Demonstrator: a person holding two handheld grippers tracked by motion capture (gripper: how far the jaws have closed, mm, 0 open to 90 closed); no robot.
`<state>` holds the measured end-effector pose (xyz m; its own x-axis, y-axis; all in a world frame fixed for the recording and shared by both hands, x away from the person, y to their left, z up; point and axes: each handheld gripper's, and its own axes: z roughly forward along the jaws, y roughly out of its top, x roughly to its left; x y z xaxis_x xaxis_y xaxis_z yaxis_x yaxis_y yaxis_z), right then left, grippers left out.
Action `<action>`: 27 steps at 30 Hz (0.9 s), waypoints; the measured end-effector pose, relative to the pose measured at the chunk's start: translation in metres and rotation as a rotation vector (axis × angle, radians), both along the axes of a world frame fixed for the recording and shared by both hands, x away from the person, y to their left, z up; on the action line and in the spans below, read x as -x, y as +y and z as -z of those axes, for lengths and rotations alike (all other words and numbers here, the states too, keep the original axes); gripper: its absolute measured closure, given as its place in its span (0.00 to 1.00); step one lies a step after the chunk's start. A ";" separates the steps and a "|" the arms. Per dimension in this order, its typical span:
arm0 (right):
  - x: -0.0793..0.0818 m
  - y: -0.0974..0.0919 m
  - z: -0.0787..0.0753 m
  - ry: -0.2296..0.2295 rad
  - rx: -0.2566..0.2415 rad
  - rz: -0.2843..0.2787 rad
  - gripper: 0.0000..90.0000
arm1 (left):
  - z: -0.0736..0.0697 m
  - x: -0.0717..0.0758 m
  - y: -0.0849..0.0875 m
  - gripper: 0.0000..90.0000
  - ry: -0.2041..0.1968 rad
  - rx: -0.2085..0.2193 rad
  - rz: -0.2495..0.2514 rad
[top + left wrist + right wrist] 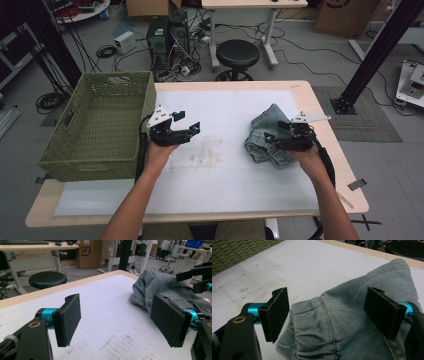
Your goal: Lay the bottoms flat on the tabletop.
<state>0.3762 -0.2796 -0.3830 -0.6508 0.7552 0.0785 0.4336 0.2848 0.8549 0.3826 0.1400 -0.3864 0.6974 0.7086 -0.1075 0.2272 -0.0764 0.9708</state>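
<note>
Folded jeans (268, 136) lie lengthwise front-to-back — elastic waistband toward the person

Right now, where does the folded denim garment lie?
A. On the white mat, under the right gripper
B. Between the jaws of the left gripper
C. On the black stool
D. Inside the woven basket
A: the denim garment lies on the white mat beneath the open right gripper, far from the woven basket.

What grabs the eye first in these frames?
The crumpled denim garment on the white mat's right side, with the right gripper poised over it, jaws open. At the table's left edge stands a big green woven basket; beside it the left gripper hangs open above bare mat.
</note>
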 end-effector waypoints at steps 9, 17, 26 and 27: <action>-0.002 -0.007 0.000 -0.040 0.024 0.112 0.23 | 0.012 0.001 -0.002 0.28 0.037 -0.017 0.006; -0.019 -0.013 0.006 -0.067 0.132 0.278 0.23 | 0.027 0.001 -0.004 0.29 0.071 -0.019 0.015; -0.042 -0.014 0.028 0.063 0.160 0.263 0.23 | 0.030 0.001 -0.005 0.29 0.073 -0.024 0.030; -0.043 -0.014 0.030 0.072 0.156 0.253 0.23 | 0.031 0.001 -0.005 0.29 0.075 -0.025 0.031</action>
<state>0.4196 -0.2932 -0.4128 -0.4376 0.8991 -0.0121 0.5653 0.2856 0.7738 0.3819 0.1347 -0.4171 0.7096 0.6901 -0.1426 0.2966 -0.1089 0.9488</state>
